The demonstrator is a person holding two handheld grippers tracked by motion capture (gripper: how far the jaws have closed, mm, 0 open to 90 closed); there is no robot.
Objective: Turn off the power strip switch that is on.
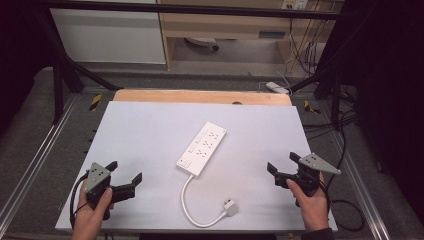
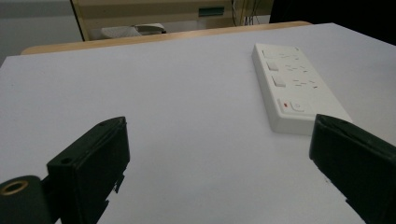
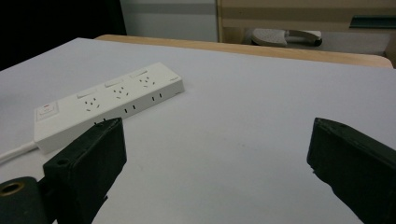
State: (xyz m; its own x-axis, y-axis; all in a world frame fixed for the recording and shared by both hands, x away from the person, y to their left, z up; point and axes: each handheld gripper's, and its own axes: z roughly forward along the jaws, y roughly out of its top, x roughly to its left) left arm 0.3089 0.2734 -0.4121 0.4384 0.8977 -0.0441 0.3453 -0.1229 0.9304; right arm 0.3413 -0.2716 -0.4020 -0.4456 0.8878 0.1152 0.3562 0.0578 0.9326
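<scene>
A white power strip (image 1: pixel 201 148) lies at an angle in the middle of the pale table (image 1: pixel 150 125). Its white cable (image 1: pixel 186 200) curls toward the front edge and ends in a white plug (image 1: pixel 230 207). My left gripper (image 1: pixel 123 172) is held low at the front left, open and empty. My right gripper (image 1: pixel 282 162) is held at the front right, also open and empty. The left gripper view has the strip (image 2: pixel 294 86) ahead to the right of the open gripper (image 2: pixel 219 154). The right gripper view has the strip (image 3: pixel 107 105) ahead to the left of that gripper (image 3: pixel 217 154).
A wooden strip (image 1: pixel 200 96) borders the table's far edge. Black frame bars (image 1: pixel 65 70) stand at both far corners. Loose cables (image 1: pixel 345 205) trail on the floor to the right. A wooden shelf unit (image 1: pixel 225 30) stands beyond the table.
</scene>
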